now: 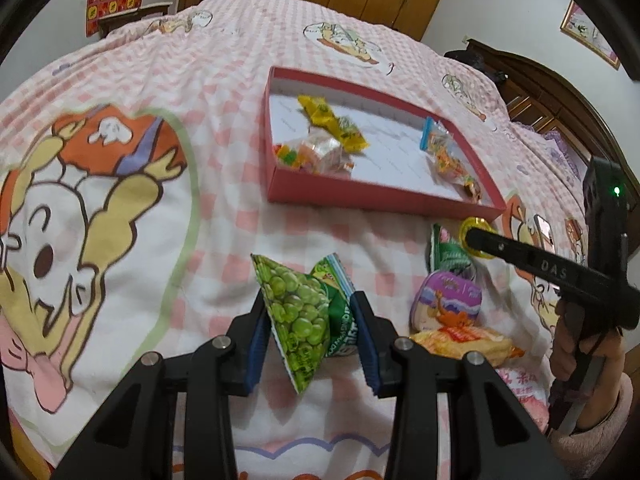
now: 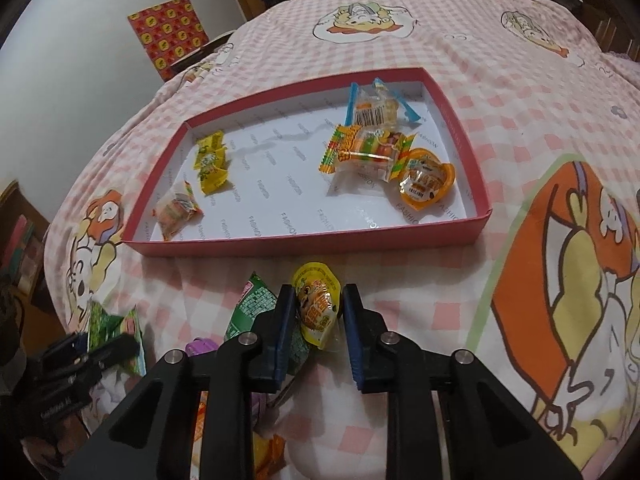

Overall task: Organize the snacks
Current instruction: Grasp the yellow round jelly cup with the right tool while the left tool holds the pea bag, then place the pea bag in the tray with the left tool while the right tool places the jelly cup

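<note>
The left hand-held gripper [image 1: 312, 320], at the lower middle of the left wrist view, is clamping a green pea snack bag [image 1: 298, 308] between its blue pads, the bag standing on edge and tilted, probably so it can be carried clear of the bed cover [image 1: 224, 80] toward the red box [image 1: 380, 198] above it in the frame. The right hand-held gripper [image 2: 318, 320], at the lower middle of the right wrist view, is closing around a yellow jelly cup [image 2: 318, 304]; its left pad is touching the cup, while a thin gap seems to be showing on the right, so the grip looks light rather than firm. The box is sitting open on the bed, shallow and white inside, which suits dropping packets in from above. In it are lying 2 yellow packets [image 2: 211, 162] and a small orange-striped packet [image 2: 176, 210] at the left of the right wrist view, with a blue-edged clear bag [image 2: 376, 106], a clear striped candy pack [image 2: 370, 152] and an orange jelly cup [image 2: 426, 182] at the right. Loose snacks are waiting on the bed below the box: a dark green packet [image 1: 450, 252], a purple pouch [image 1: 446, 300] and an orange-yellow packet [image 1: 466, 344]. Both held items appear to be bound for the box.
</note>
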The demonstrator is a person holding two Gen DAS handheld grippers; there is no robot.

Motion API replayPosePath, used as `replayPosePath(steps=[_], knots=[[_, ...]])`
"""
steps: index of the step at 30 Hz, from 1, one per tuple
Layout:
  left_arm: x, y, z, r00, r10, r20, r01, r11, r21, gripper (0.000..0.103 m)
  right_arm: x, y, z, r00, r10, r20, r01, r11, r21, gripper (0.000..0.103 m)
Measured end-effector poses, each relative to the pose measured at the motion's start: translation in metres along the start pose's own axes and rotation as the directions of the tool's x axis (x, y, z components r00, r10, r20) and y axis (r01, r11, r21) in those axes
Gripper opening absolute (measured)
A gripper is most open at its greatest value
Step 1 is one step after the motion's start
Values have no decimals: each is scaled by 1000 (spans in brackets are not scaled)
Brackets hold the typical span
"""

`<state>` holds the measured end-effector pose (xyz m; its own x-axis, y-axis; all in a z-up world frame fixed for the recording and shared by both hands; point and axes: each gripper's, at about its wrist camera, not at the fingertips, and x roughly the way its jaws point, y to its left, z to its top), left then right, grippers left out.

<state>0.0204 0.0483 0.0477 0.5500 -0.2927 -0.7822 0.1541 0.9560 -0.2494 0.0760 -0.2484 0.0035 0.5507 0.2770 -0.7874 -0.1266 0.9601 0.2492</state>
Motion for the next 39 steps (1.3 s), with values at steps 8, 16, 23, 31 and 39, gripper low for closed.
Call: replayPosePath(steps=[8, 16, 23, 31, 39], knots=[[-6, -11, 25, 1000, -4, 25, 3, 1000, 26, 41, -18, 9, 3, 998, 53, 15, -53, 998, -33, 25], [1, -16, 58, 999, -8, 35, 7, 1000, 23, 41, -28, 13, 16, 997, 65, 28, -63, 996, -66, 25], [13, -22, 86, 999, 10, 50, -12, 999, 44, 41, -28, 5, 35, 997, 35, 65, -30, 996, -83, 25], [35, -32, 112, 995, 50, 87, -58, 993, 100, 41, -11, -13, 49, 998, -1, 65, 5, 998, -59, 25], [62, -32, 119, 995, 72, 75, -81, 988, 133, 41, 8, -21, 55, 999, -8, 32, 10, 999, -46, 25]])
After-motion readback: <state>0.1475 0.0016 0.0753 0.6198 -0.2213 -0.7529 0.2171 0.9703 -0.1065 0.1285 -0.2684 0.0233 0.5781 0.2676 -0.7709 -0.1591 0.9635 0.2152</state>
